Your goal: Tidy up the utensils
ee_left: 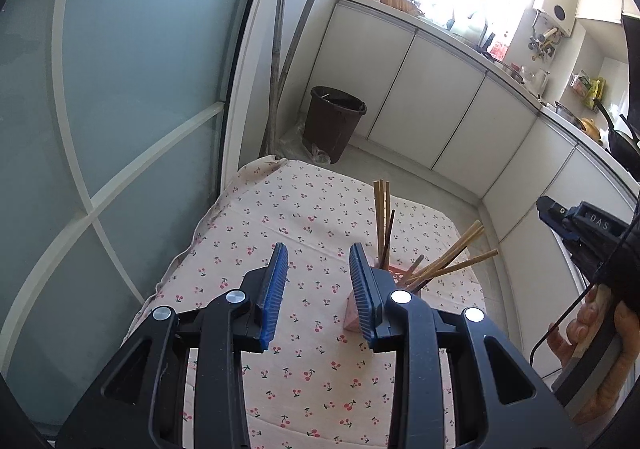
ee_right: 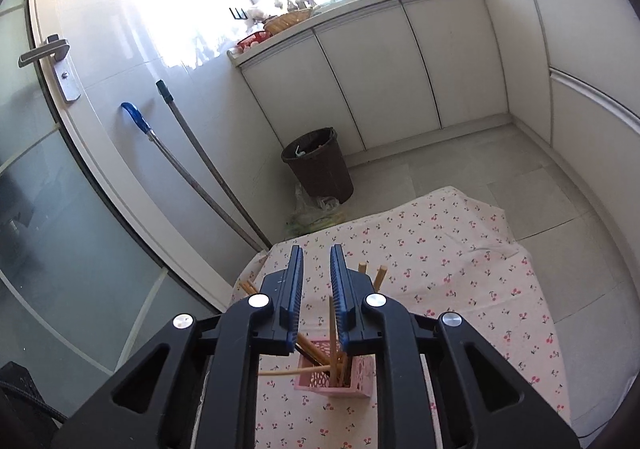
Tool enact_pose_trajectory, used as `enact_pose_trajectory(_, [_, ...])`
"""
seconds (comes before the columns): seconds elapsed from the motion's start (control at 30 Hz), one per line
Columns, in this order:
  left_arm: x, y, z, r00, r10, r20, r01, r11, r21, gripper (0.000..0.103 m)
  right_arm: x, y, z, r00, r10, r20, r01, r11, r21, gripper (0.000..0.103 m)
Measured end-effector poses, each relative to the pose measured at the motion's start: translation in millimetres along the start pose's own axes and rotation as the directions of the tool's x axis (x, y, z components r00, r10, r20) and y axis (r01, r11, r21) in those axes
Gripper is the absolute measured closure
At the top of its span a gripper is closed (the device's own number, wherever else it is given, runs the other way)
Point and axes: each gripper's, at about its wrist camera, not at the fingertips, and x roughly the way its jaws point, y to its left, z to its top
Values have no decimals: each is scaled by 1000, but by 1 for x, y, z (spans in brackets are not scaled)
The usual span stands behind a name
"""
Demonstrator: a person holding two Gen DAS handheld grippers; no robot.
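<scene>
A pink perforated holder (ee_right: 352,381) stands on the cherry-print tablecloth (ee_right: 460,273) and holds several wooden chopsticks (ee_right: 336,333) that lean out in different directions. In the left wrist view the holder (ee_left: 394,273) is partly hidden behind my right finger, with the chopsticks (ee_left: 444,261) fanning up and to the right. My left gripper (ee_left: 318,269) is open and empty above the cloth, just left of the holder. My right gripper (ee_right: 316,269) is open and empty directly above the holder. It also shows in the left wrist view (ee_left: 548,209) at the right edge.
A brown waste bin (ee_right: 320,165) stands on the tiled floor beyond the table. Two mop handles (ee_right: 200,165) lean on the wall by a glass door (ee_left: 100,89). White cabinets (ee_right: 400,69) with a cluttered counter line the far side.
</scene>
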Motion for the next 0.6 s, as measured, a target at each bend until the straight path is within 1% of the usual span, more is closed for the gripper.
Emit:
enact_pose_trajectory(0.07, [1,-3,-2,1000,-7,-4,7,1000,8,72,-9,1,-10,1000,-11,-9,11,999,-30,87])
enact_pose_trajectory(0.13, [0,-12,-7,1000,-12,-3,12,999,37,72,-16,1,-21,999,-32,-16,31,997,-66,87])
enact_pose_trajectory(0.27, [-4,-41,-23,1000,-10,25,6,990,140,72,-32,-1,-52,996,-90,-28,85,985,-151,87])
enact_pose_trajectory(0.33, [-5,-54,-32,999,-24,24,19,983,181,72,-37,-5,-67,992,-120,-35,111,976,-188,86])
enact_pose_trajectory(0.4, [-5,-65,-40,999,-39,13,35,977,212,71,-44,-10,-81,989,-146,-35,136,969,-206,75])
enact_pose_trajectory(0.53, [-8,-82,-54,999,-31,41,19,961,276,66,-62,-20,-97,984,-175,-23,166,962,-218,71])
enact_pose_trajectory(0.6, [-10,-88,-59,998,-35,52,18,956,293,62,-73,-24,-101,981,-192,9,189,956,-226,63])
